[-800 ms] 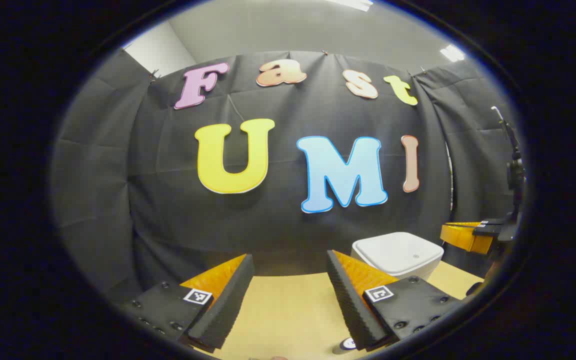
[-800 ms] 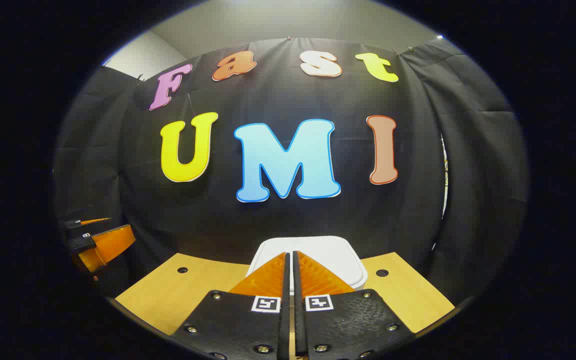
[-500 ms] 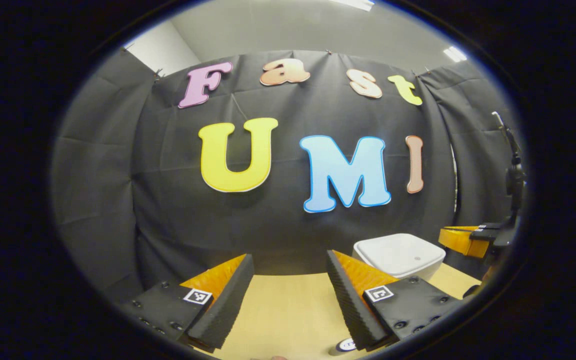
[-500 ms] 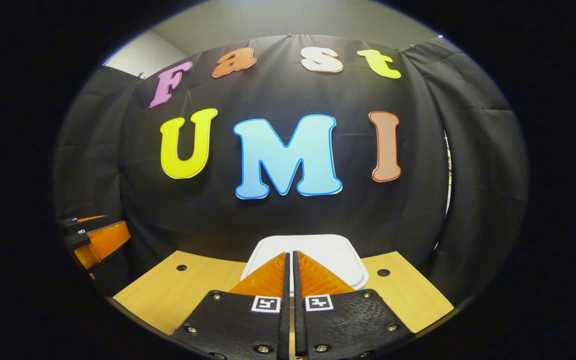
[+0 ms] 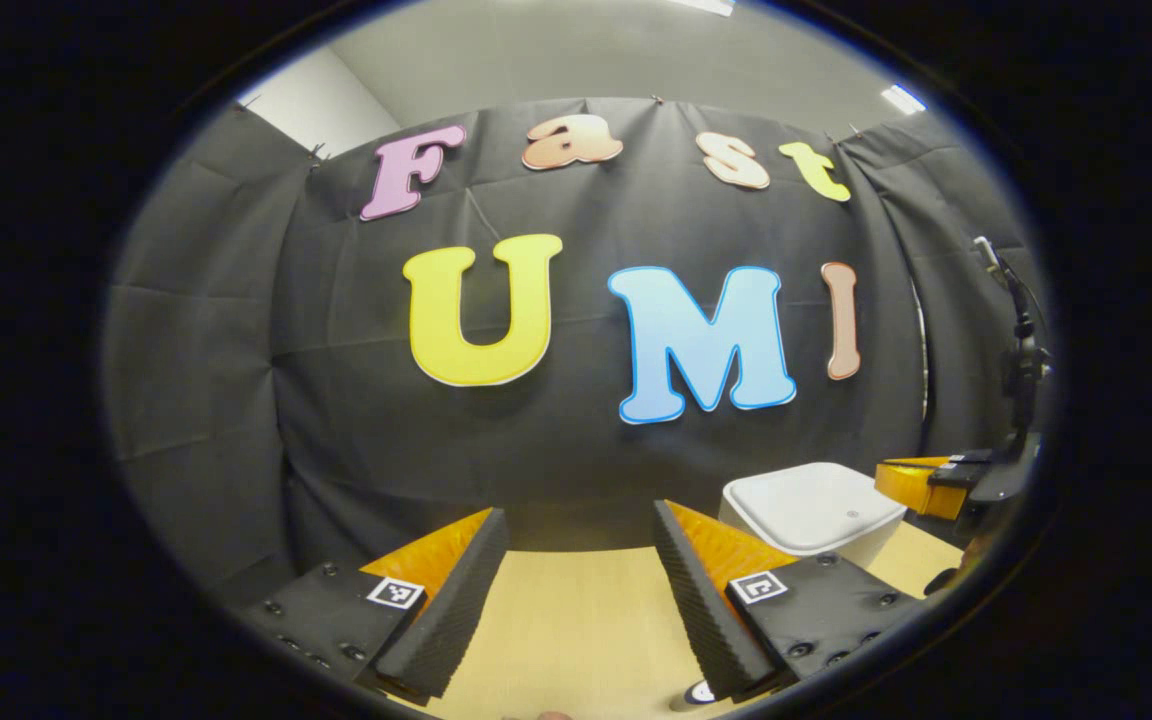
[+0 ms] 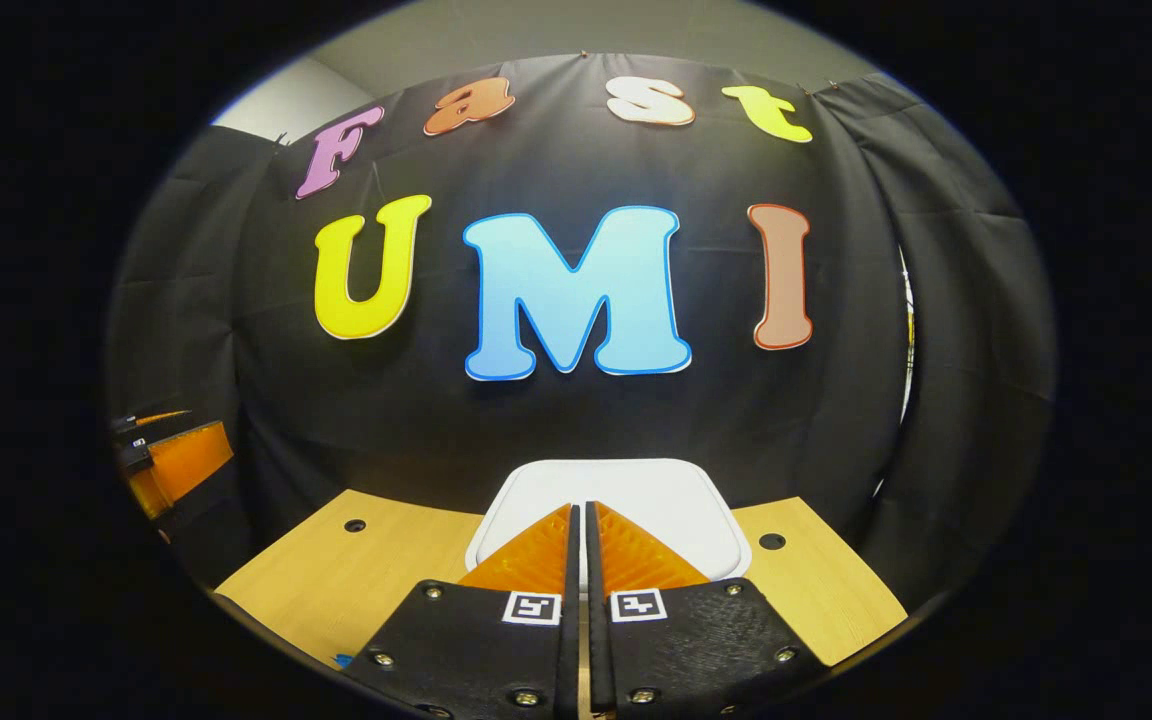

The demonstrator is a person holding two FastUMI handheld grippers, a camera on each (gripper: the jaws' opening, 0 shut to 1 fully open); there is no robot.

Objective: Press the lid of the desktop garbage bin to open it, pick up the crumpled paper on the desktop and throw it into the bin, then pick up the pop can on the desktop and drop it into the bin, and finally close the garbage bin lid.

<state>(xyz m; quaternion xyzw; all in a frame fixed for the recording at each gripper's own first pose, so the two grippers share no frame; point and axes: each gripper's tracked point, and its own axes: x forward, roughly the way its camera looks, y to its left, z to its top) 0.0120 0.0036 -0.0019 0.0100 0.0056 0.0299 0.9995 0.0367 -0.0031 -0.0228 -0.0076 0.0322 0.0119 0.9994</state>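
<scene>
Table edge [image 5: 576,640], can [image 5: 701,692] half-hidden

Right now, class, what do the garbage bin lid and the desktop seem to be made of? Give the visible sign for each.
Garbage bin lid: probably plastic, white and smooth with a soft sheen; its rounded corners and even surface look moulded.
Desktop: apparently wood or a wood-look laminate, pale tan and matt; faint grain lines run across it, and small round holes are drilled in it. Which of the two cannot be told.

Right gripper [image 6: 581,520] nearer the bin [image 6: 626,490]
</scene>
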